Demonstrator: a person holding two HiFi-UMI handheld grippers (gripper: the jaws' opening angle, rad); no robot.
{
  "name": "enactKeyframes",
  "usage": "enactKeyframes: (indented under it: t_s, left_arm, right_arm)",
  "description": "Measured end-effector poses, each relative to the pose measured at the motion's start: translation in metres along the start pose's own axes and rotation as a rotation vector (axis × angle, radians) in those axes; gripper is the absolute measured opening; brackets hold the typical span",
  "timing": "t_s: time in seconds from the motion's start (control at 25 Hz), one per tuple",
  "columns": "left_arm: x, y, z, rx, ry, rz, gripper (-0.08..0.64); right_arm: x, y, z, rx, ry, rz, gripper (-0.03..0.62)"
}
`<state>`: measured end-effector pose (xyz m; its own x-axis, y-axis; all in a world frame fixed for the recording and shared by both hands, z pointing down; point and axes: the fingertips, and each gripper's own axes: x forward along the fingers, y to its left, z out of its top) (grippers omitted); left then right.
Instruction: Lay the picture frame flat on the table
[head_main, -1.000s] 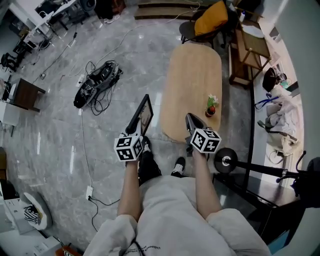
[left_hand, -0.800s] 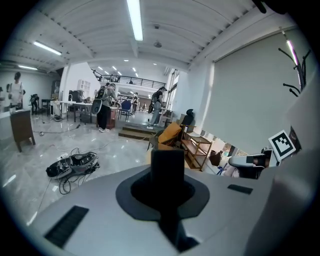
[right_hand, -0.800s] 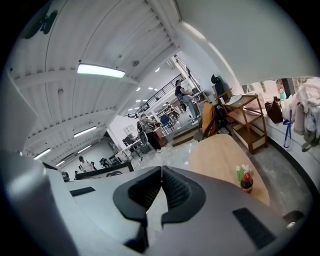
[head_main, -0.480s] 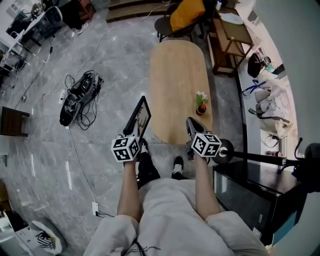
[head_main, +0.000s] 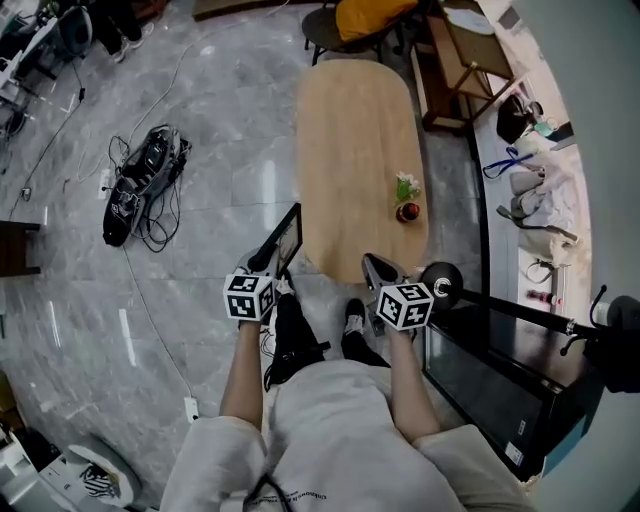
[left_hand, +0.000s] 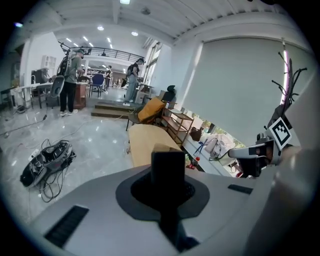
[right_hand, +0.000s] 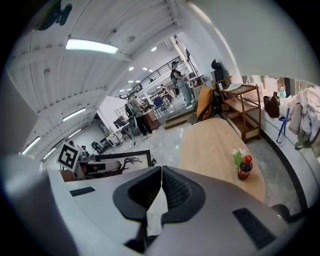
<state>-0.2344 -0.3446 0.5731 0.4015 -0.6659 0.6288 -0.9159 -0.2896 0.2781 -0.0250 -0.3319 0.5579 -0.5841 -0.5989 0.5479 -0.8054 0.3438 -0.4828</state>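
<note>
The picture frame (head_main: 286, 238), black-edged with a dark figure on a pale print, stands on edge and tilted just off the near left corner of the table (head_main: 350, 140). It is over the floor rather than over the wood, and I cannot tell whether it brushes the rim. The left gripper (head_main: 268, 264) is clamped tight on the frame's near edge, and in the left gripper view that dark edge runs straight up between the jaws. The right gripper (head_main: 377, 272) hangs at the table's near end, toward its right side, with its jaws pressed together and nothing between them.

The risks, as I judge them:
- The frame is held by one edge only, so it could pivot or slip in that narrow grip, and off the table it would drop to the floor.
- Swung across too low, it could knock against the table's rim.
- Laid too far toward the right side, it could tip the pot of flowers (head_main: 406, 203) that stands there.

Counted: one picture frame, one table, two grippers, one pot of flowers, and one bundle of cables (head_main: 140, 185) on the floor well to the left of the table
</note>
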Motion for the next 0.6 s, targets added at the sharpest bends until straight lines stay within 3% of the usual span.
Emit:
enactKeyframes:
  t_s: [0.16, 0.36, 0.44, 0.56, 0.6]
  left_arm:
    - [0.021, 0.01, -0.019, -0.013, 0.052, -0.036, 0.026]
    - [0.044, 0.008, -0.045, -0.013, 0.123, -0.135, 0.026]
    - [0.053, 0.012, -0.059, -0.111, 0.124, -0.197, 0.026]
    - [0.07, 0.013, -0.085, -0.384, 0.07, -0.3, 0.026]
    - [0.075, 0.013, -0.097, -0.441, 0.063, -0.318, 0.026]
  right_arm:
    - [0.018, 0.001, 0.004, 0.015, -0.001, 0.015, 0.034]
    - [0.041, -0.002, -0.003, 0.059, 0.011, 0.033, 0.034]
    - [0.049, -0.004, -0.013, 0.082, 0.023, 0.042, 0.034]
    - [0.053, -0.013, -0.039, 0.048, 0.08, 0.045, 0.034]
    - [0.052, -0.016, -0.051, 0.027, 0.1, 0.042, 0.034]
